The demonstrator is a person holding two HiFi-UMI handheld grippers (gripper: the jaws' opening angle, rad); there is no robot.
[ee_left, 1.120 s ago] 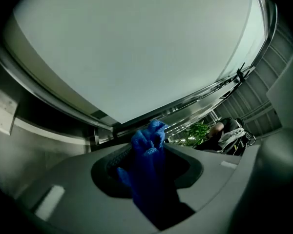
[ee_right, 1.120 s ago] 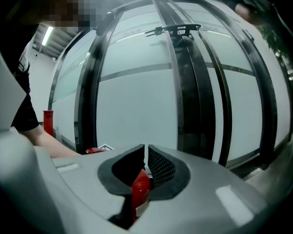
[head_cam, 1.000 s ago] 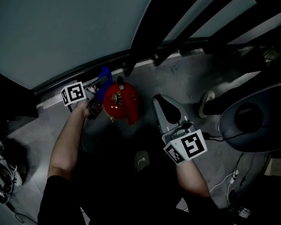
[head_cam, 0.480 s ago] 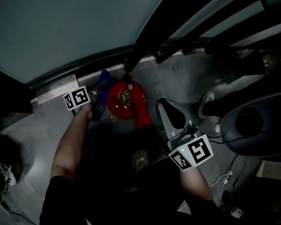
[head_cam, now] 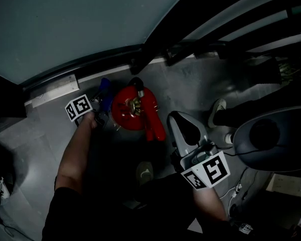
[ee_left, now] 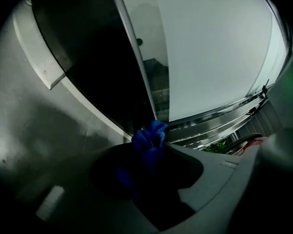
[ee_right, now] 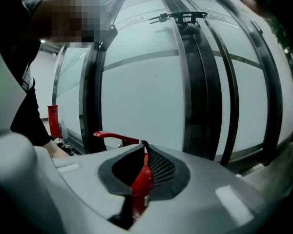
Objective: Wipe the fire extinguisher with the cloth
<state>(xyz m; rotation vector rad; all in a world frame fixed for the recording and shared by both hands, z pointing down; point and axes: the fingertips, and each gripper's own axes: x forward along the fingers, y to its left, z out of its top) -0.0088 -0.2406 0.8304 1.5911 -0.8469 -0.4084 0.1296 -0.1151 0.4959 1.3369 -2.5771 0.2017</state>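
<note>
Left claw (ee_left: pixel 147 155) clamped on blue cloth (ee_left: pixel 151 133), just left of fire extinguisher (head_cam: pixel 130 109) upright on floor (head_cam: pixel 190 84). Right claw (ee_right: pixel 144 172) closed on red handle (ee_right: pixel 141 182), extinguisher's right side. Body judged heavy, rigid, slick: steady by handle. Cloth soft, light.

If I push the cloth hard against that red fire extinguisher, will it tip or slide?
The fire extinguisher stands upright on the floor and looks like a metal cylinder, so it is probably heavy and slow to slide. Pushed high up it might tip, though the right gripper, closed on its red handle, should steady it.
</note>
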